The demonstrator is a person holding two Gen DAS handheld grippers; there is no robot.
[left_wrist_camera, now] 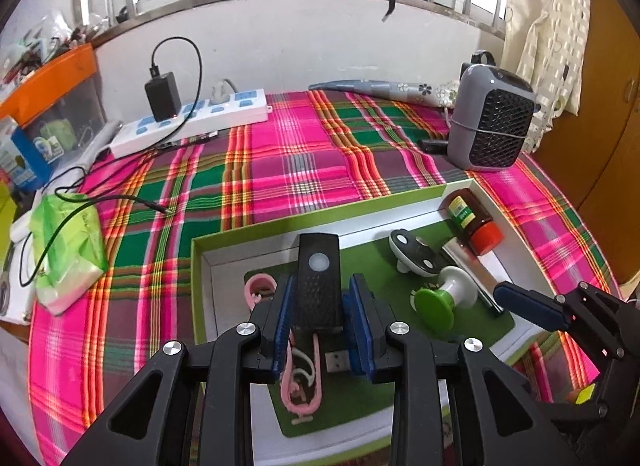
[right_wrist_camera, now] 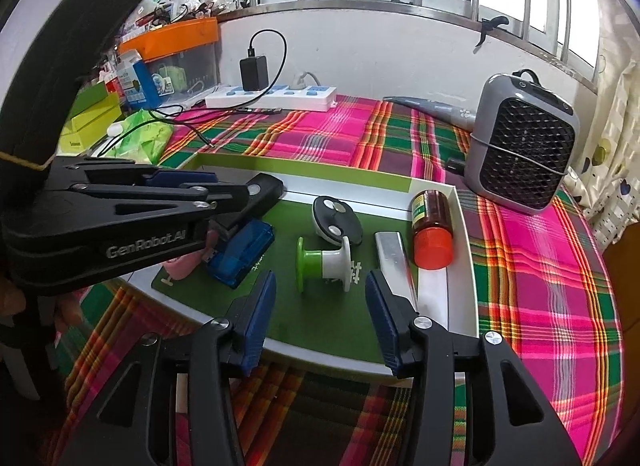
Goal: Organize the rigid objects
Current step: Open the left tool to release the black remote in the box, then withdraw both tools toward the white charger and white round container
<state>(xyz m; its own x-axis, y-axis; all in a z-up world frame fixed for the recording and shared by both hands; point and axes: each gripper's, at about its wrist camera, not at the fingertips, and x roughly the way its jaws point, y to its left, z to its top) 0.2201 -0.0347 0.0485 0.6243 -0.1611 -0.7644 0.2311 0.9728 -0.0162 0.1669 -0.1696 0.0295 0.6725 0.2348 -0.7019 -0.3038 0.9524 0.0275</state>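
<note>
My left gripper (left_wrist_camera: 320,298) is shut on a black USB device (left_wrist_camera: 318,282) with a round white button, held over the left part of a shallow green-rimmed box (left_wrist_camera: 280,221). The device also shows in the right wrist view (right_wrist_camera: 260,191). In the box lie a pink clip (left_wrist_camera: 300,386), a green and white spool (right_wrist_camera: 324,262), a black and white round object (right_wrist_camera: 334,217), a silver bar (right_wrist_camera: 394,262) and a brown bottle with a red cap (right_wrist_camera: 432,225). My right gripper (right_wrist_camera: 320,306) is open and empty over the box's near edge, in front of the spool.
A grey fan heater (right_wrist_camera: 520,149) stands at the back right on the plaid cloth. A white power strip with a black charger (left_wrist_camera: 192,113) lies at the back left. A green tissue pack (left_wrist_camera: 68,250) lies left. A blue case (right_wrist_camera: 240,254) sits in the box.
</note>
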